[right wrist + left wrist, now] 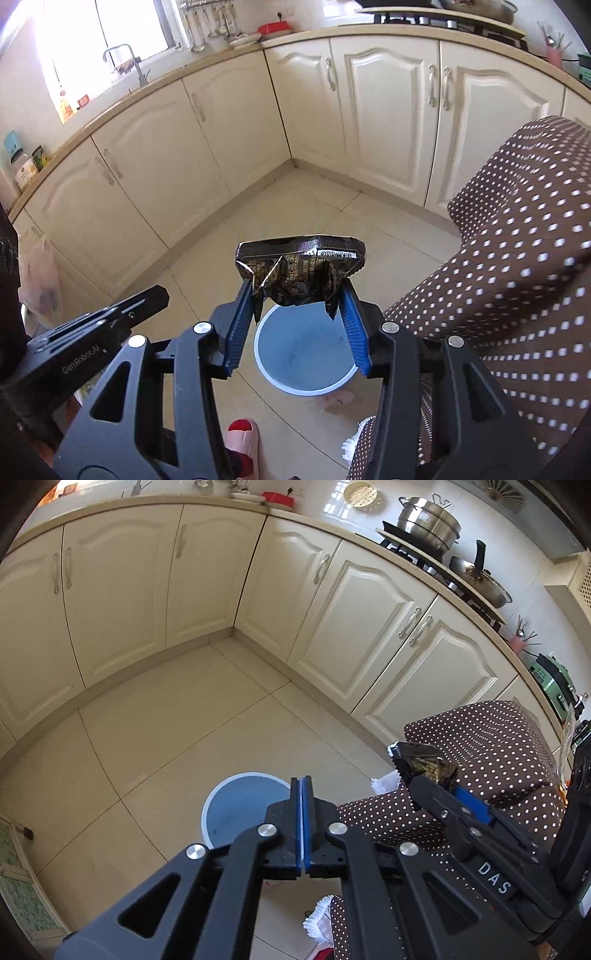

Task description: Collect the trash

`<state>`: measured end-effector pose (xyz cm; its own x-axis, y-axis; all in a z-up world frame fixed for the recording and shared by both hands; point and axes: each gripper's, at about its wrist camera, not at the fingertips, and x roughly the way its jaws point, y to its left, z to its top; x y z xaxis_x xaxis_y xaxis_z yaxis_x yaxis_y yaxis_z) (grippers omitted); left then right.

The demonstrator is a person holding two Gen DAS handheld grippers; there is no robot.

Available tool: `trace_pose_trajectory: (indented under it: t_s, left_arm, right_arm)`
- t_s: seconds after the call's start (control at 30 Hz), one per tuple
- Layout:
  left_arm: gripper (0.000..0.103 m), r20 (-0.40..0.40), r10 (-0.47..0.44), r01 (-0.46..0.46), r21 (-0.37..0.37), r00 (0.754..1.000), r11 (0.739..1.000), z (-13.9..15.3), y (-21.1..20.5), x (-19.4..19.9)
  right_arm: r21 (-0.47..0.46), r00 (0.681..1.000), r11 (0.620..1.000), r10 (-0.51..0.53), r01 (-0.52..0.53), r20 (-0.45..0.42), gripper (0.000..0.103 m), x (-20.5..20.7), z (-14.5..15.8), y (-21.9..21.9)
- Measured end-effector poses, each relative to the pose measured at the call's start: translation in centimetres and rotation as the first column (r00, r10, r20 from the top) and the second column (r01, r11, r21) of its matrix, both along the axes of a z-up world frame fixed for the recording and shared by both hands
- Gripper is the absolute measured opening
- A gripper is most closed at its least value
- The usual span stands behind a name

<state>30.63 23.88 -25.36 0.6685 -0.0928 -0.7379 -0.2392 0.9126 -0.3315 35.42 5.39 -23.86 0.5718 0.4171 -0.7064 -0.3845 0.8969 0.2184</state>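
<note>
Right wrist: crumpled wrapper (pixel 300 271) between spread jaws, above bin (pixel 304 350).

Cream cabinets (pixel 155 166) meeting in a corner ahead of the jaws, over pale floor tiles (pixel 177 716). Bright window (pixel 103 33) above a tap (pixel 123 61), up and left. Stove (pixel 436 561) with pots, upper right. Dotted brown cloth (pixel 524 266) right.

Open floor lying left, cloth crowding right

Bare tiles (pixel 295 206) are stretching clear toward the cabinets (pixel 388 122) at upper frame; the dotted cloth (pixel 517 295) is blocking the right side beside the bin (pixel 306 387).
</note>
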Motion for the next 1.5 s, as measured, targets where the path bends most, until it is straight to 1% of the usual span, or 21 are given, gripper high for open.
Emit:
trace_pose_trajectory:
  t_s: [0.1, 0.17, 0.23, 0.27, 0.3, 0.37, 0.4, 0.47, 0.57, 0.6, 0.67, 0.7, 0.77, 0.87, 0.93, 1.07, 1.17, 1.23, 1.3, 1.4, 1.5]
  left_arm:
    - [0.002, -0.006, -0.010, 0.010, -0.005, 1.000, 1.000, -0.3, -0.1, 0.2]
    - [0.002, 0.006, -0.021, 0.022, -0.014, 1.000, 1.000, 0.1, -0.5, 0.3]
    - [0.007, 0.035, -0.046, 0.047, -0.030, 0.998, 0.998, 1.2, -1.4, 0.2]
    - [0.017, 0.056, -0.062, 0.064, -0.035, 0.996, 0.997, 2.0, -2.0, 0.2]
    - [0.031, 0.088, -0.089, 0.092, -0.037, 0.992, 0.995, 3.1, -3.1, 0.0]
    - [0.045, 0.144, -0.145, 0.151, -0.033, 0.979, 0.988, 5.1, -5.4, -0.2]
    - [0.049, 0.182, -0.187, 0.196, -0.032, 0.965, 0.980, 6.3, -7.2, -0.5]
    - [0.052, 0.227, -0.264, 0.277, -0.027, 0.937, 0.960, 7.9, -10.3, -0.6]
    - [0.059, 0.280, -0.390, 0.416, -0.039, 0.877, 0.908, 9.9, -15.8, -0.7]
    - [0.060, 0.288, -0.432, 0.463, -0.046, 0.855, 0.885, 10.4, -18.0, -0.6]
    - [0.060, 0.285, -0.490, 0.520, -0.036, 0.824, 0.854, 10.8, -21.7, -0.1]
    - [0.061, 0.281, -0.506, 0.535, -0.031, 0.815, 0.844, 10.8, -23.0, 0.0]
    - [0.061, 0.252, -0.535, 0.559, -0.028, 0.806, 0.829, 10.7, -25.7, 0.9]
    - [0.061, 0.209, -0.560, 0.564, 0.046, 0.802, 0.825, 10.4, -28.7, 1.6]
    - [0.061, 0.179, -0.570, 0.568, 0.069, 0.802, 0.820, 10.0, -29.3, 2.1]
    - [0.061, 0.084, -0.609, 0.594, 0.155, 0.789, 0.790, 9.2, -32.9, 4.4]
    - [0.061, 0.021, -0.627, 0.617, 0.152, 0.779, 0.772, 8.5, -34.4, 5.8]
    - [0.060, -0.021, -0.621, 0.614, 0.174, 0.784, 0.770, 8.1, -35.3, 6.9]
    - [0.038, -0.038, -0.613, 0.605, 0.220, 0.789, 0.765, 8.1, -35.8, 7.2]
    - [0.037, -0.012, -0.614, 0.601, 0.226, 0.789, 0.767, 8.2, -35.5, 6.9]
    - [0.037, 0.076, -0.582, 0.556, 0.220, 0.810, 0.802, 9.2, -33.7, 5.5]
  right_arm:
    - [-0.004, 1.000, 1.000, 0.000, 0.000, 0.014, 0.046, -0.6, 0.4, -0.1]
    - [-0.010, 0.999, 1.000, -0.008, 0.008, 0.046, 0.046, -1.3, 1.5, -0.6]
    - [-0.032, 0.993, 0.999, -0.036, 0.040, 0.109, 0.046, -2.1, 3.3, -1.5]
    - [-0.044, 0.985, 0.996, -0.065, 0.073, 0.158, 0.046, -2.8, 4.6, -2.5]
    - [-0.051, 0.974, 0.992, -0.101, 0.113, 0.203, 0.046, -3.6, 5.9, -3.7]
    - [-0.067, 0.947, 0.979, -0.167, 0.192, 0.274, 0.046, -5.0, 8.3, -6.1]
    - [-0.066, 0.936, 0.973, -0.194, 0.223, 0.295, 0.046, -5.4, 9.2, -7.3]
    - [-0.069, 0.893, 0.945, -0.277, 0.321, 0.354, 0.046, -7.0, 11.2, -11.1]
    - [-0.055, 0.841, 0.902, -0.376, 0.429, 0.389, 0.046, -8.8, 12.8, -16.3]
    - [-0.056, 0.819, 0.881, -0.412, 0.471, 0.399, 0.046, -9.3, 13.2, -18.2]
    - [-0.050, 0.794, 0.854, -0.458, 0.518, 0.401, 0.046, -9.6, 13.6, -20.7]
    - [-0.055, 0.779, 0.835, -0.484, 0.548, 0.399, 0.046, -9.7, 13.6, -22.2]
    - [-0.041, 0.764, 0.819, -0.514, 0.572, 0.390, 0.046, -10.0, 13.4, -24.2]
    - [-0.027, 0.735, 0.790, -0.557, 0.613, 0.386, 0.046, -9.9, 13.5, -26.6]
    - [-0.010, 0.718, 0.775, -0.581, 0.632, 0.383, 0.046, -9.5, 13.5, -28.0]
    - [0.015, 0.725, 0.781, -0.586, 0.624, 0.361, 0.047, -9.4, 13.0, -29.2]
    - [0.013, 0.741, 0.791, -0.579, 0.612, 0.339, 0.047, -8.4, 12.6, -29.0]
    - [0.012, 0.750, 0.794, -0.578, 0.607, 0.323, 0.047, -7.9, 12.3, -29.1]
    - [0.011, 0.752, 0.796, -0.576, 0.605, 0.319, 0.047, -7.8, 12.2, -29.2]
    - [0.011, 0.759, 0.803, -0.568, 0.596, 0.319, 0.047, -7.6, 12.2, -28.7]
    - [0.010, 0.770, 0.817, -0.548, 0.577, 0.327, 0.047, -7.4, 12.4, -27.5]
